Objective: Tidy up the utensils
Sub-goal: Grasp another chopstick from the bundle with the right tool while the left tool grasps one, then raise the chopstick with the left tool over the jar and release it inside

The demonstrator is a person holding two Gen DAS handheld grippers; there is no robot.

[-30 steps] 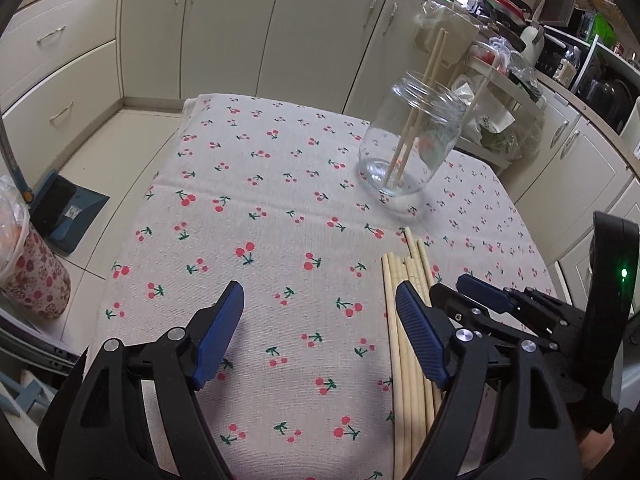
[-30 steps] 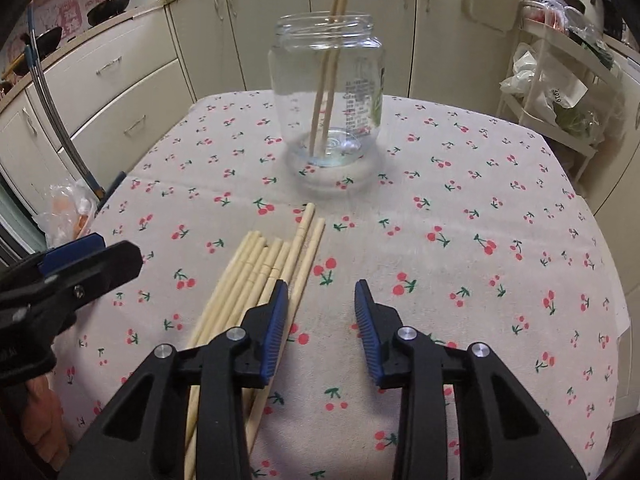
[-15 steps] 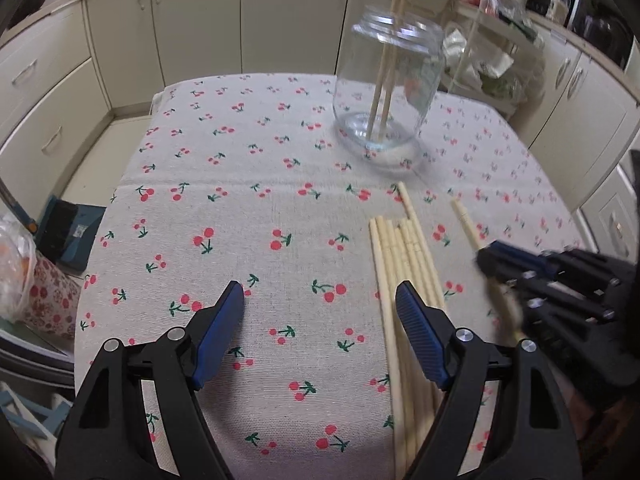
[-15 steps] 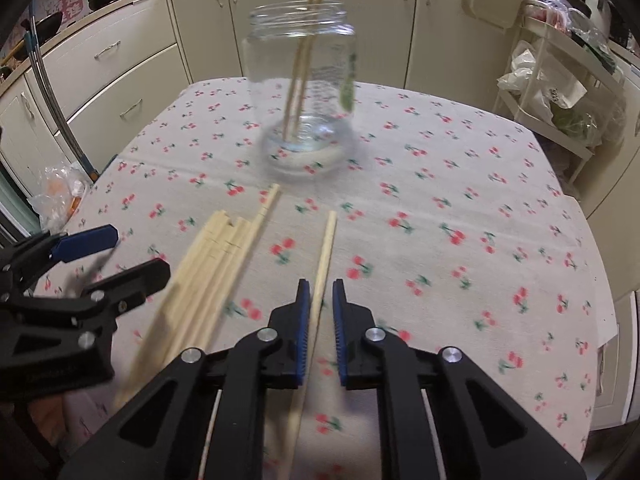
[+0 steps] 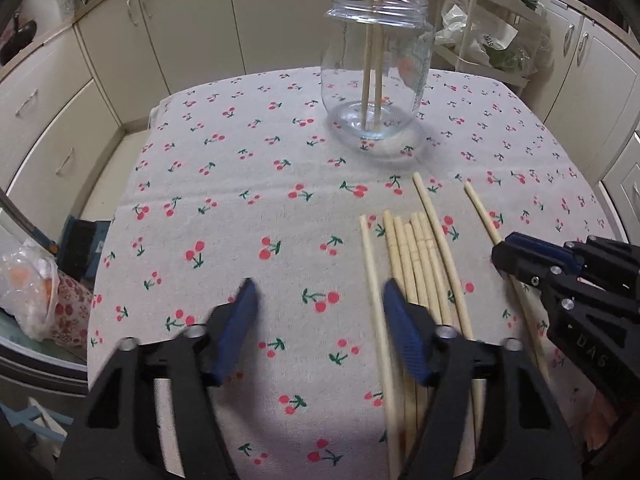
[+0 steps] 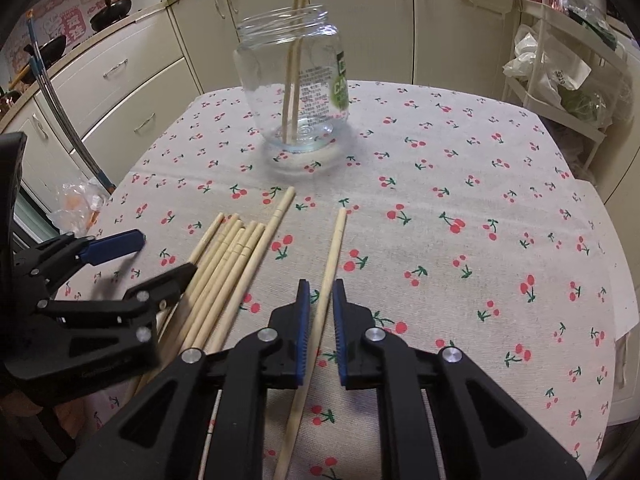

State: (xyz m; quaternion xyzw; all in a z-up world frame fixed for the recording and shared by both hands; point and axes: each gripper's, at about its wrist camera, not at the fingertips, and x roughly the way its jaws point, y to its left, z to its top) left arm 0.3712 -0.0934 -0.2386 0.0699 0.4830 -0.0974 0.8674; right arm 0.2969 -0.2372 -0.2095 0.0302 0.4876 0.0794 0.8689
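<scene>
Chopsticks (image 6: 224, 276) lie bundled side by side on the cherry-print tablecloth (image 6: 480, 184) toward its near edge, while two more (image 6: 294, 76) stand upright in the glass jar (image 6: 294, 80) closer to the far edge. One single chopstick (image 6: 326, 280), apart from the bundle, sits between the right gripper's (image 6: 320, 320) narrowed jaws, which flank it closely. The left gripper (image 5: 316, 322) hovers wide open beside the bundle, holding nothing.
</scene>
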